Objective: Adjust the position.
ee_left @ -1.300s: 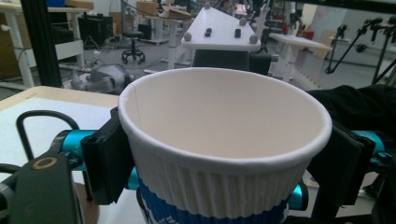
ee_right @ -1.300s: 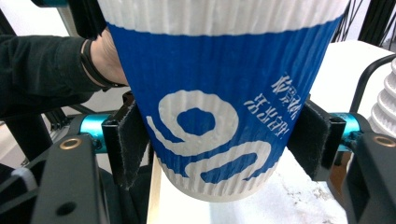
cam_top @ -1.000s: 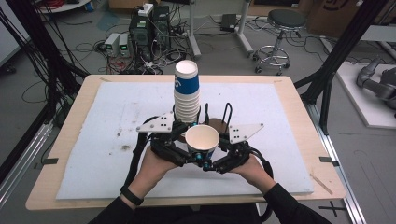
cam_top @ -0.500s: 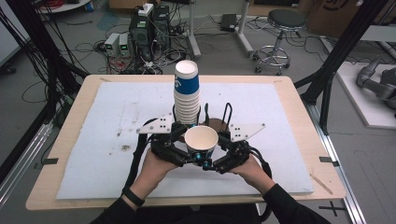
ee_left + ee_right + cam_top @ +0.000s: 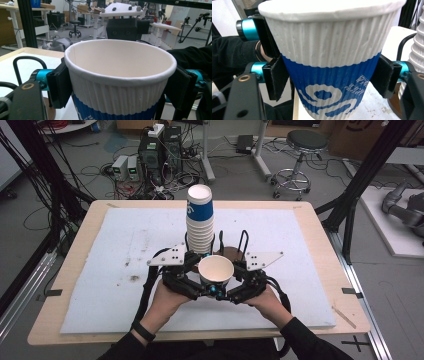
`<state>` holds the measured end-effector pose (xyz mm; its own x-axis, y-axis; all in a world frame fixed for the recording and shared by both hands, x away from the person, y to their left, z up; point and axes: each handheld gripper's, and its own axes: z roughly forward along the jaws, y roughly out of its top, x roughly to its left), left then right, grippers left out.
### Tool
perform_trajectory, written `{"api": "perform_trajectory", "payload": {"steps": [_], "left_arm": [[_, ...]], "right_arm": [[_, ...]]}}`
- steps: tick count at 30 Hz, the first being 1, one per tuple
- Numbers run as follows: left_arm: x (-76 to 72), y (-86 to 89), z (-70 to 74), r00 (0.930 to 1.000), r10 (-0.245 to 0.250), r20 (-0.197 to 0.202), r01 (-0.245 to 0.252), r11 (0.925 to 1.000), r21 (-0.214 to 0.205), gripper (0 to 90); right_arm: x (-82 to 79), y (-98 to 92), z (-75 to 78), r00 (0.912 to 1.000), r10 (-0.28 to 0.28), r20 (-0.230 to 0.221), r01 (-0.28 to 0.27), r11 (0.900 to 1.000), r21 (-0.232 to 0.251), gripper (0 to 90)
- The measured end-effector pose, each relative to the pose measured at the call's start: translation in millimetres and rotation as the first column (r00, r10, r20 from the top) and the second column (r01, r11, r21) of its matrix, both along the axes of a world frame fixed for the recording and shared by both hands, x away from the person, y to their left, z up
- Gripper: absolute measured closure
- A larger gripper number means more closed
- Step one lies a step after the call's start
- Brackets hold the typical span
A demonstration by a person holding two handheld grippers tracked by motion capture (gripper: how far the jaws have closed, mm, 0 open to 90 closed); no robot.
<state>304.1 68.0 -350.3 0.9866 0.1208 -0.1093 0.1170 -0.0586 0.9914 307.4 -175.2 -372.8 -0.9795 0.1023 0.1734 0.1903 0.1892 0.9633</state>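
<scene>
paper cup (image 5: 216, 270), empty, gripped by both left tongs (image 5: 196, 279) and right tongs (image 5: 237, 281)

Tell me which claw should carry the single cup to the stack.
Either, with a slight edge to the left. Both the left claw and right claw clamp the single cup; the stack stands behind it, slightly toward the left claw.

Probably lab: floor electronics (image 5: 150, 157), cables (image 5: 60, 185)
</scene>
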Motion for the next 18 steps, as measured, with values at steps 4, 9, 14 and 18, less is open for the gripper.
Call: {"api": "perform_trajectory", "payload": {"steps": [4,9,14,18], "left_arm": [[-0.3,0.9,0.4,0.9999,0.012,0.007,-0.012,0.9999,0.009,16.2],[-1.9,9.6,0.4,0.9991,0.042,0.008,-0.042,0.999,0.011,10.4],[-8.9,26.5,-9.3,0.9953,0.094,0.023,-0.094,0.9955,0.009,8.8],[-11.6,35.4,-11.9,0.9927,0.12,0.01,-0.119,0.9914,-0.054,8.7]], "right_arm": [[0.5,-0.7,0.1,1.0,-0.003,0.004,0.003,1.0,-0.007,25.0],[1.2,-1.3,0.2,0.9999,-0.005,0.014,0.005,0.9999,-0.013,25.0],[0.4,-2.5,0.5,0.9997,0.0,0.023,0.0,0.9997,-0.023,25.0],[2.9,-2.9,-1.2,0.9999,-0.003,0.012,0.003,0.9998,-0.022,25.0]]}}
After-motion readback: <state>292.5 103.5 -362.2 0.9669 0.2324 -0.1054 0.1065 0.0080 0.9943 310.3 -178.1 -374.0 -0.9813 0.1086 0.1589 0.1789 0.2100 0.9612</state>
